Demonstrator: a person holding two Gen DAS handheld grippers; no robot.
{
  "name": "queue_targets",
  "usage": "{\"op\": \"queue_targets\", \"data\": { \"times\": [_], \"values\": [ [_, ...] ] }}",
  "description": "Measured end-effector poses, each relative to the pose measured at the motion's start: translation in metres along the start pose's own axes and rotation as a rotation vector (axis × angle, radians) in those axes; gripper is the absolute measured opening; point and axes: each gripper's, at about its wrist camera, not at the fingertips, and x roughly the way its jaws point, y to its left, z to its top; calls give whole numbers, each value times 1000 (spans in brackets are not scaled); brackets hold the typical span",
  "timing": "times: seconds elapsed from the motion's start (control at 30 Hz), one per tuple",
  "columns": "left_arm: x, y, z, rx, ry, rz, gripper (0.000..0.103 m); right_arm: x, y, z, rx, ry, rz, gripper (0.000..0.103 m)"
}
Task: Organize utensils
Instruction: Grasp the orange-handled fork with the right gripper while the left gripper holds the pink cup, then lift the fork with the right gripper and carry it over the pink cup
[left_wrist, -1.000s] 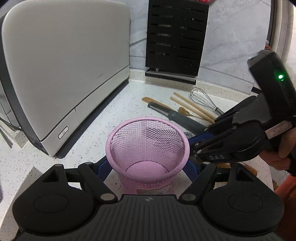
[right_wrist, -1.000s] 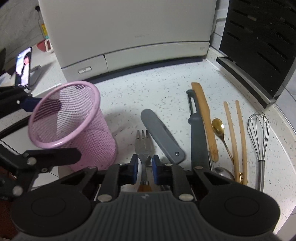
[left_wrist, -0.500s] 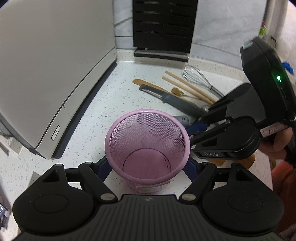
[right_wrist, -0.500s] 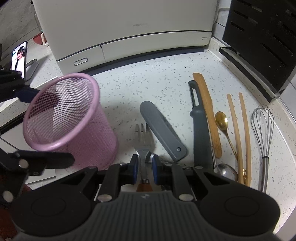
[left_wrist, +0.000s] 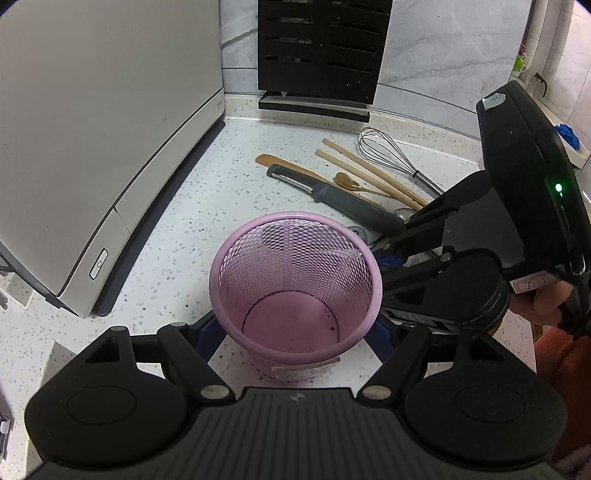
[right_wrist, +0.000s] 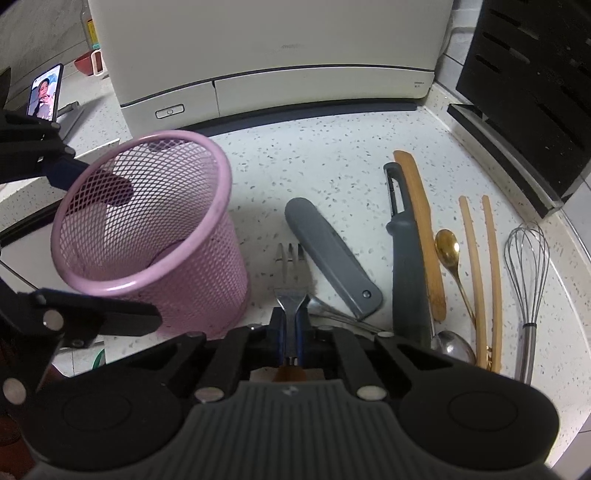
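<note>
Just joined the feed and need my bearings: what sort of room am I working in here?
Most likely a home kitchen: a speckled stone countertop against a tiled wall, a white countertop appliance, a black knife block, and loose utensils such as a whisk and a peeler.

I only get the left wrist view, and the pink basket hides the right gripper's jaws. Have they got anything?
Observer: Yes. The right gripper has just been closing, and its jaws now pinch the fork at the neck.
Operator: Is it lifted?
Observer: Not visibly. Its tines sit low over the counter, just right of the basket.
Operator: Anything crowding it?
Observer: A steel spoon has its handle ending close to the fork's neck.
</note>
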Motion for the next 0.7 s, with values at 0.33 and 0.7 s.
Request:
{"op": "queue_targets", "data": {
  "times": [0.33,0.7],
  "values": [
    [-3,5,-3,-12,-27,-24,90,-23,-11,-5,56,-60,17,2],
    [-5,6,-5,-25,-34,-36,90,-58,-17,-13,100,-158,39,2]
  ]
}}
